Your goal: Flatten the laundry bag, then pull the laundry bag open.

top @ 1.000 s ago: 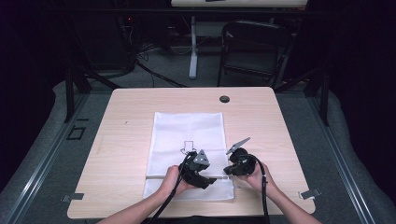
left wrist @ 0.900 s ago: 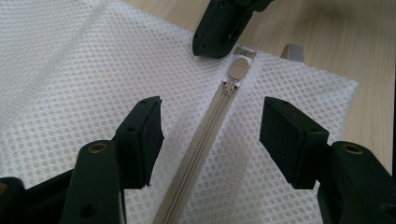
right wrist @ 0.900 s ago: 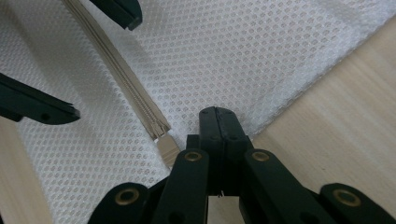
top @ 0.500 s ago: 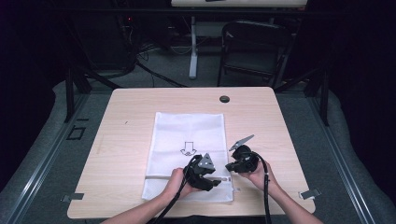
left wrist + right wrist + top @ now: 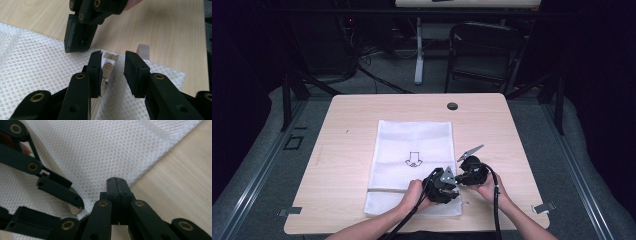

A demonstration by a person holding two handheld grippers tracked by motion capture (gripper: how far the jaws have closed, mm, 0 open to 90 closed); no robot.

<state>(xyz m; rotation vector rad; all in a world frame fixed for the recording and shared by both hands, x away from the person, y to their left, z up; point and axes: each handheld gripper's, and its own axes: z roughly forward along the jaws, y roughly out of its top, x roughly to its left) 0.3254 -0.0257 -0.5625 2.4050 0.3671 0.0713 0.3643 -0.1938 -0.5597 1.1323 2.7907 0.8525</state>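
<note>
On the worktop (image 5: 352,125): pale wood-grain laminate, rectangular, with a round black grommet (image 5: 452,106) at its far edge.
Mesh bag (image 5: 412,150): white honeycomb netting, flat, near-centre; a black arrow outline (image 5: 413,159) printed on it.
Zip pull (image 5: 108,68): beige, at the bag's near right corner.
Left tongs (image 5: 113,72): apart, just closing, straddling the pull.
Right tongs (image 5: 117,186): together, pinching the bag's edge.

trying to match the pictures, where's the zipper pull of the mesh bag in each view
High view: hidden under the left claw, by the mesh bag's near right corner.
Left gripper view: zipper pull centre, between the open jaws.
Right gripper view: cannot tell.
Shared landmark: the bag's edge against the table.
</note>
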